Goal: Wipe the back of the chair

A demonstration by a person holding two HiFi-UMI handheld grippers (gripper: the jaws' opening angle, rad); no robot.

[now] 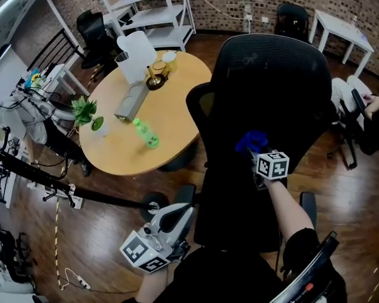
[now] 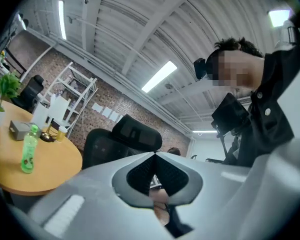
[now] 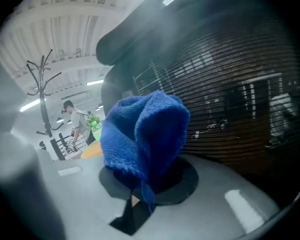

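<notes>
Holding the blue cloth [image 1: 251, 141] against the lower middle of the chair back [image 1: 271, 74], we judge the wiping to be under way, though the black mesh gives no sign of which parts are already done. Our right gripper [image 3: 140, 186] is clamped on the bunched cloth. Our left gripper [image 2: 154, 159] hangs low, clear of the chair back, jaws together on nothing.

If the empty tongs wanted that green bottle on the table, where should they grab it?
Probably round its middle, level, from the near edge of the table. The green bottle stands upright and round with bare tabletop around it, so the shut left tongs could open and close across its body.
</notes>
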